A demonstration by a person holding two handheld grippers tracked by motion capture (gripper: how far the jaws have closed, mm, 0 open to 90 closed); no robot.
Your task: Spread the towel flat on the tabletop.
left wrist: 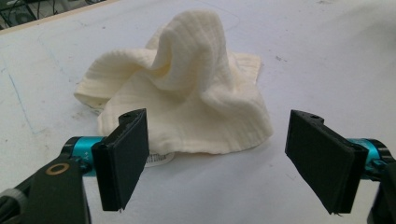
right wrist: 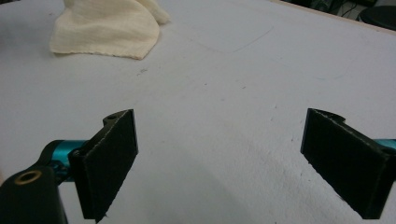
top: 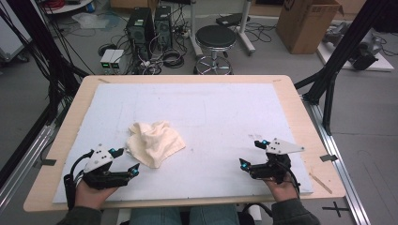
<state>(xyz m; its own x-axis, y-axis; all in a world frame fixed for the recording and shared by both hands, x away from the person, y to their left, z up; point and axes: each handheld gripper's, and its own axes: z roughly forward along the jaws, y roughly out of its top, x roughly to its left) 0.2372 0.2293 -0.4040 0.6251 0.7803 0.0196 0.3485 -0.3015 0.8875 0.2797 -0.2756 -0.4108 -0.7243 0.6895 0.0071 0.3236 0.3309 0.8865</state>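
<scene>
- Table [top: 70, 123] of pale wood carries a white mat [top: 220, 112] over nearly all its top; its near edge is partly covered by the person's hands and sleeves at the bottom of the high view.
- Cloth [top: 155, 143], cream and ribbed, lies crumpled on the left-centre of the mat, bunched into a raised fold; how it is layered underneath cannot be made out. A small label peeks from under its near edge in the left gripper view, too blurred to read.
- Left gripper [top: 131, 161] sits just beside the cloth's near corner, jaws spread wide and holding nothing; whether its far jaw touches the fabric cannot be told.
- Right gripper [top: 252, 153] rests well apart from the cloth on bare mat, jaws likewise wide apart and empty, their lower ends cut off in the right gripper view.
</scene>
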